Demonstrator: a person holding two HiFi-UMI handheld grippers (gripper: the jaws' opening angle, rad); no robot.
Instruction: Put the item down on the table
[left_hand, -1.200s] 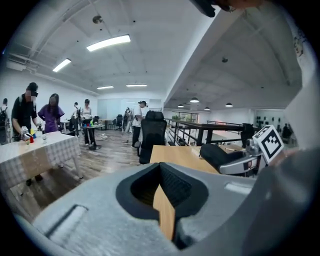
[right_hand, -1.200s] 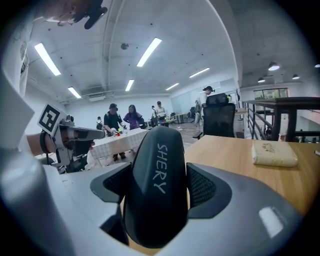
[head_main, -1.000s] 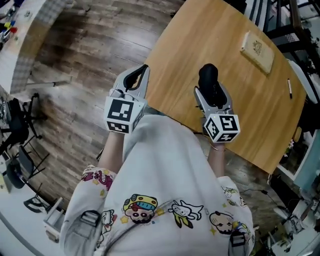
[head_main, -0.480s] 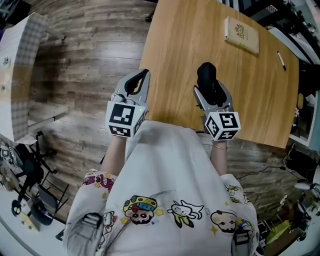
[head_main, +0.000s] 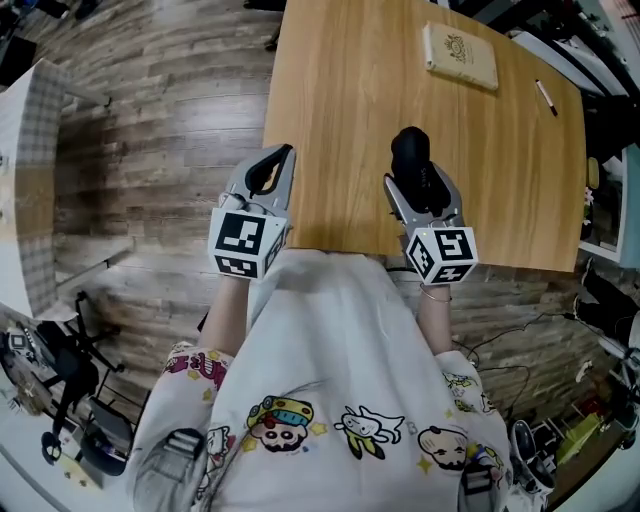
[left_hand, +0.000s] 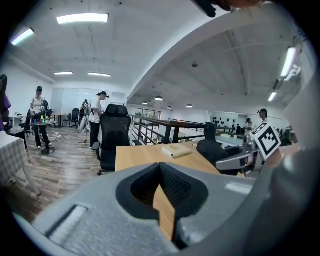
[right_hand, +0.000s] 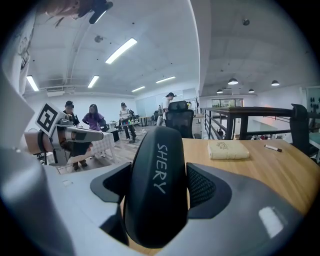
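Observation:
A black oblong item (head_main: 410, 157) printed "SHERY" (right_hand: 156, 190) stands upright between the jaws of my right gripper (head_main: 417, 182), which is shut on it. It hangs over the near edge of the wooden table (head_main: 340, 90); whether it touches the top I cannot tell. My left gripper (head_main: 272, 165) is at the table's near left corner, with its jaw tips together and nothing between them. In the left gripper view the left gripper (left_hand: 165, 197) shows only the table top through the hollow behind its tips.
A tan book (head_main: 460, 57) lies at the far side of the table, with a pen (head_main: 546, 97) to its right. A black office chair (left_hand: 114, 136) stands at the table's far end. Wooden floor lies to the left, and people stand in the distance.
The table has swung in the head view, its book moving left and up in the frame. Both grippers keep their places and grip; the black item stays in the right jaws.

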